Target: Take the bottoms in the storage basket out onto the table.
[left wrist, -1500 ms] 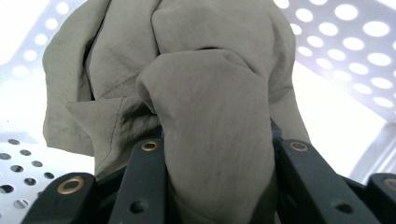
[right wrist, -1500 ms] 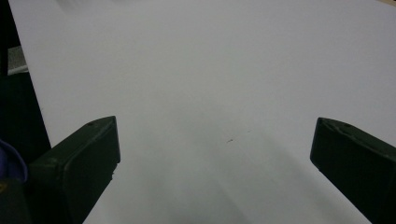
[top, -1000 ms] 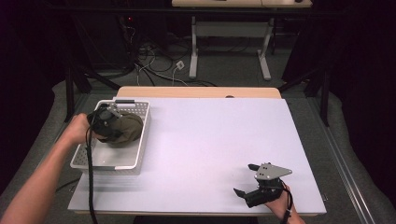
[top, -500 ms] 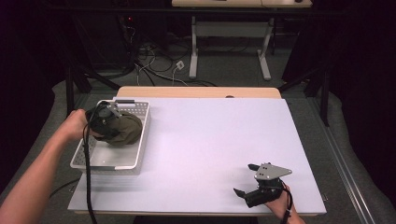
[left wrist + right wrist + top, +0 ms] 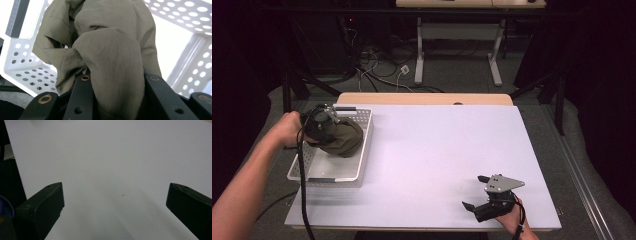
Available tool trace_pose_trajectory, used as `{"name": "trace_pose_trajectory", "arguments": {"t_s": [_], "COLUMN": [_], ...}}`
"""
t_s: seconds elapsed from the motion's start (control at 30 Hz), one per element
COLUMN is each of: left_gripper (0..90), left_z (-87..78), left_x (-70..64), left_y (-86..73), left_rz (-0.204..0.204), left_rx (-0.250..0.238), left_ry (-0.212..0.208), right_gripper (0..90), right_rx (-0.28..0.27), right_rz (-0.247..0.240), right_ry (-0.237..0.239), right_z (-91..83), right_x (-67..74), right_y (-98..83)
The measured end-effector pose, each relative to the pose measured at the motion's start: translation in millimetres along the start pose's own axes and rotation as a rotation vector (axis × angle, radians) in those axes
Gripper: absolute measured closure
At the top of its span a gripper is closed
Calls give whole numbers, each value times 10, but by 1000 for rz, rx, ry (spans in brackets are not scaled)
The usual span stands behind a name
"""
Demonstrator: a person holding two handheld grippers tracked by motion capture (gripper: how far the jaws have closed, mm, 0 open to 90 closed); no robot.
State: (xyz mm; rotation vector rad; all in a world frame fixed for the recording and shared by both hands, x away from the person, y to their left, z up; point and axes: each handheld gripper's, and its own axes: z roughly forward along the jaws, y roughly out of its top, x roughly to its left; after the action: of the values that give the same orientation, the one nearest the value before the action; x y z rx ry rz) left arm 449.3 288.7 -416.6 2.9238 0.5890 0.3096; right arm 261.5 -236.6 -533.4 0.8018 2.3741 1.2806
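A crumpled olive-green garment (image 5: 343, 138), thin woven cloth bunched into a soft mound, sits over the near-left part of a white perforated plastic basket (image 5: 364, 150) at the left side of the table, its bulk above the basket floor and partly over the basket's left rim. The left gripper (image 5: 323, 126) has it: in the left gripper view a thick fold of the garment (image 5: 117, 75) runs down between the two black jaws, which press in on it from both sides, closed as far as the wad of cloth allows. The grip takes a gathered fold and not an edge, which probably serves to bring the whole bundle up in one piece instead of letting it trail. The person's left hand (image 5: 288, 129) reaches in from the left side of the basket, with the gripper's cable hanging down past the basket's near corner. The basket stands at the table's left edge, its pale floor bare toward the near end. The broad white table (image 5: 437, 150) to its right is open, likely the place for the cloth to be laid out. The right gripper (image 5: 477, 200) waits low at the near right corner, well apart from the garment, its jaws spread wide with nothing between them, as the right gripper view shows bare tabletop between the two pads
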Motion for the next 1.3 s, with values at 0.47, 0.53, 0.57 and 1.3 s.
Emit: {"name": "trace_pose_trajectory", "arguments": {"t_s": [0.47, 0.53, 0.57, 1.3], "left_gripper": [729, 729, 730, 731], "left_z": [-155, -185, -196, -457], "left_x": [11, 14, 17, 24], "left_y": [40, 50, 52, 113], "left_rz": [25, 32, 32, 71], "left_rx": [14, 17, 17, 41], "left_ry": [33, 38, 35, 45], "right_gripper": [10, 10, 10, 10], "right_rx": [1, 0, -1, 1], "right_rz": [-2, -1, -2, -1], "right_ry": [-2, -2, -2, -1], "right_z": [-4, -4, -3, -1], "right_x": [-1, 0, 0, 1], "right_y": [1, 1, 1, 2]}}
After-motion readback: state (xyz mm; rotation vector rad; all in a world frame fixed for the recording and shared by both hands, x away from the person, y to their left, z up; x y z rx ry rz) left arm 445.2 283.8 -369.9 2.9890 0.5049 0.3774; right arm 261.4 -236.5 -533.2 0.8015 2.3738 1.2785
